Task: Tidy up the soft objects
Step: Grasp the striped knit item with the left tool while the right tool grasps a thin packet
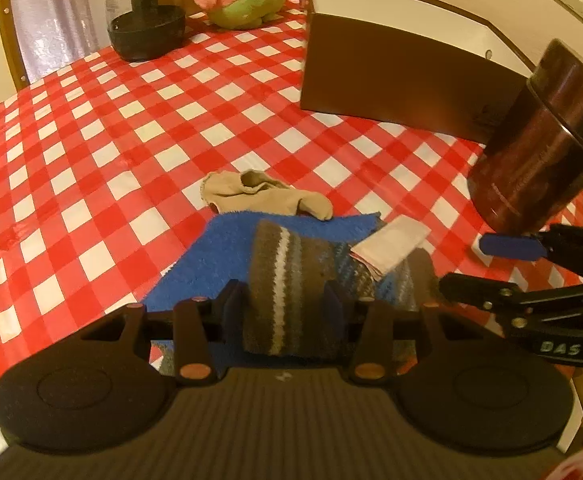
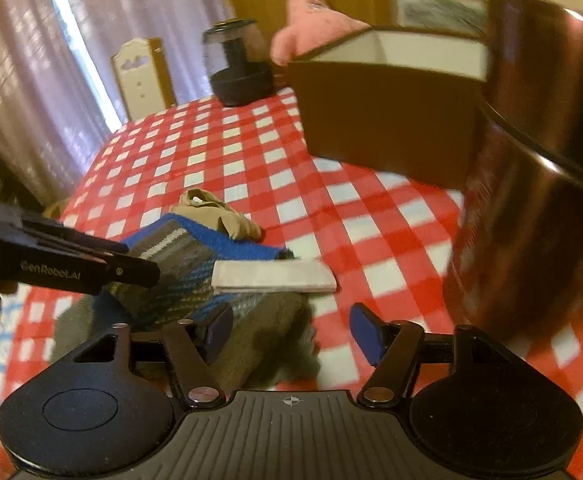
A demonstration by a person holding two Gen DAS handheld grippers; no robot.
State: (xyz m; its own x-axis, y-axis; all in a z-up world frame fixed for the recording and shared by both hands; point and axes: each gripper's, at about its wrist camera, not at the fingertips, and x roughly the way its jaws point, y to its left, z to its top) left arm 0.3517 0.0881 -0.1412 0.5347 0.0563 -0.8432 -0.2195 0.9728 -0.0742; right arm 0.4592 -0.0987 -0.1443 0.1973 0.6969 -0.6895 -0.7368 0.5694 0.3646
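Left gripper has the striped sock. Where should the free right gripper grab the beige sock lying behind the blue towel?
Probably the raised, crumpled fold at the middle of the beige sock, coming from above with the open right gripper. That bunched ridge stands up off the red-checked tablecloth, giving the fingers something to pinch; its flat edges lie flush, and one end rests on the blue towel.

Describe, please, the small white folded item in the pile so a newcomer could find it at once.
On the red-and-white checked tablecloth, in front of the brown open box, lies a fuzzy blue towel piled with soft things. At the pile's right edge sits a flat white folded cloth, the only smooth, pale rectangle there.
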